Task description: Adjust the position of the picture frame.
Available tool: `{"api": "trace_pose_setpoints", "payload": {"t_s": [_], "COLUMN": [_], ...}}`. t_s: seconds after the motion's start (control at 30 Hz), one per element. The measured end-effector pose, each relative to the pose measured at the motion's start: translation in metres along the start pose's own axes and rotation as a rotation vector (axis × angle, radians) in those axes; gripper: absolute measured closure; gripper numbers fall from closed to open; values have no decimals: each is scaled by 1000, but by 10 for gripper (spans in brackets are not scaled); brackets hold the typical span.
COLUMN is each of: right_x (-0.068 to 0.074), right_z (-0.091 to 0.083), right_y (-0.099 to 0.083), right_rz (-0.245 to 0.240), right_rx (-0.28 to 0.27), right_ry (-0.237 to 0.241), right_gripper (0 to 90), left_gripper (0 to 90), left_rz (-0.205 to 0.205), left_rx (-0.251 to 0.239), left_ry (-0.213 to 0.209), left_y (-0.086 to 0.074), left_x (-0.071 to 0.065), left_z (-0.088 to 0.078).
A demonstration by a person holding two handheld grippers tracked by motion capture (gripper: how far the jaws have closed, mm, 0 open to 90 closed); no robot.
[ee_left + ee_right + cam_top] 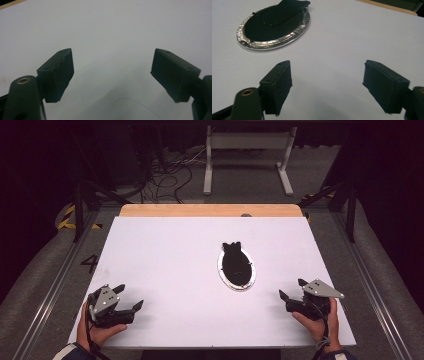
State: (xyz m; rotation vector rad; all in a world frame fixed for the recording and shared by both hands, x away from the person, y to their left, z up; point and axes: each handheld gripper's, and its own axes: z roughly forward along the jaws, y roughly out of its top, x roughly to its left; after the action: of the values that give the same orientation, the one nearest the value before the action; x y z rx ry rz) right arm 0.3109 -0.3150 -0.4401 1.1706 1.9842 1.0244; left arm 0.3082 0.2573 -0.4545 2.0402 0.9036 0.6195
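Observation:
An oval silver foil tray [250, 282] lies right of the middle of the white table top [165, 265], with a black piece of cloth [235, 262] lying in it and sticking out past its far rim. In the right gripper view the foil tray [247, 43] and the black cloth [274, 22] sit at the upper left. My left gripper [129, 296] rests near the front left corner, open with nothing between its jaws. My right gripper [292, 289] rests near the front right corner, open and empty, pointing toward the tray. Bare white surface lies between the left gripper's [112, 72] jaws and the right gripper's [327, 80] jaws.
A wooden strip [210, 210] runs along the table's far edge. Behind it on the grey floor are a white table frame [247, 157] and loose cables [165, 177]. Dark metal rails [50, 285] flank both sides.

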Motion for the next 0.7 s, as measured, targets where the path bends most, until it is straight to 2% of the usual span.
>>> {"api": "trace_pose_setpoints", "payload": {"t_s": [0.1, 0.13, 0.17, 0.2, 0.3, 0.33, 0.37, 0.4, 0.43, 0.53, 0.57, 0.6, 0.7], "right_x": [-4, -4, -5, -10, -16, -16, -20, -20, -22, -30, -32, -32, -34], "right_z": [2, 2, 2, 3, 6, 6, 9, 9, 10, 21, 25, 27, 33], "right_y": [-1, -1, -1, -1, -2, -2, -1, -1, 0, 8, 11, 13, 19], "right_rz": [6, 6, 13, 40, 67, 67, 69, 69, 71, 99, 99, 96, 80], "right_rx": [3, 3, 3, -7, -1, -1, 7, 7, 5, 7, 10, 15, 15], "right_ry": [5, 5, 5, 9, 12, 12, 16, 16, 14, 34, 39, 42, 45], "right_gripper": [359, 359, 396, 489, 631, 631, 720, 720, 758, 854, 882, 900, 900], "left_gripper": [244, 278, 278, 374, 513, 513, 601, 648, 648, 819, 859, 888, 899], "left_rz": [8, 8, 14, 2, -8, -9, 5, 5, 17, 17, 16, 25, 42], "left_rx": [10, 10, 15, 19, 23, 20, 26, 26, 30, 29, 25, 27, 39], "left_ry": [-10, -10, -4, -7, -17, -29, -48, -48, -53, -65, -81, -89, -104], "left_y": [0, 0, -1, -1, -2, -3, -4, -4, -3, -1, 1, 3, 9], "left_x": [-2, -2, -2, -1, 1, 2, 2, 2, 3, 3, 4, 4, 4], "left_z": [2, 2, 1, 0, -1, -2, -2, -2, -2, -1, 1, 3, 10]}}
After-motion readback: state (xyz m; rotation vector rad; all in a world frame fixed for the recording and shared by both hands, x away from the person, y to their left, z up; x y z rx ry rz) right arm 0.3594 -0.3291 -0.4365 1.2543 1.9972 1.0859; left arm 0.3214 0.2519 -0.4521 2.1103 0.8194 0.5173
